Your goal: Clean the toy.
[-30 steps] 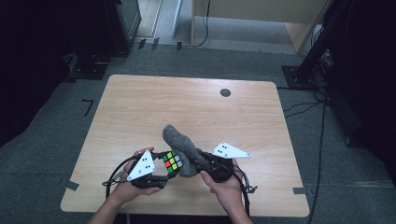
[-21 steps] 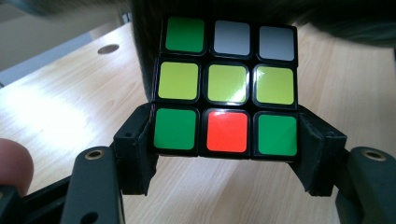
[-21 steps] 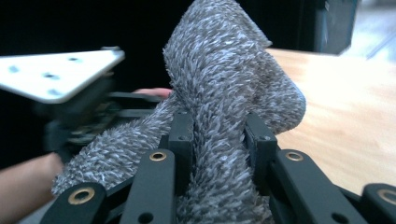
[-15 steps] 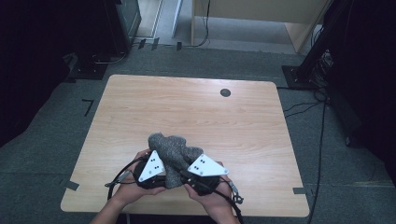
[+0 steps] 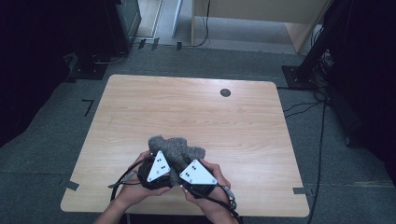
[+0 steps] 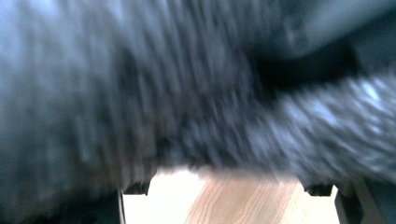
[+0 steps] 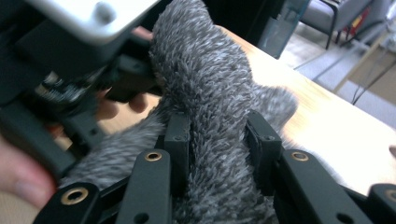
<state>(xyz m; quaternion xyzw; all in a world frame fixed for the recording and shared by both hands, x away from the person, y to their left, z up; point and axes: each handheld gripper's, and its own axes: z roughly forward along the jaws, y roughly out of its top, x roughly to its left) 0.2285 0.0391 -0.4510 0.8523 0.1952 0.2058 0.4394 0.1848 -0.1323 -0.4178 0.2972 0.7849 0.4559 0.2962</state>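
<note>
- Grey fuzzy sock (image 5: 175,148) sits bunched at the near edge of the wooden table (image 5: 196,109), between my two grippers
- My right gripper (image 7: 217,135) pinches a fold of it, pads pressed into the pile on both sides
- My left gripper (image 5: 156,167) lies just beside the right; sock fabric drapes across its camera, blurred, so I cannot tell whether its jaws grip anything

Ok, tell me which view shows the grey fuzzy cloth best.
The right gripper view: the grey fuzzy cloth is sharp there, pinched between the right gripper's black jaws. The high view shows it small, bunched by both grippers near the table's front edge. The left gripper view gives a blurred close-up.
</note>
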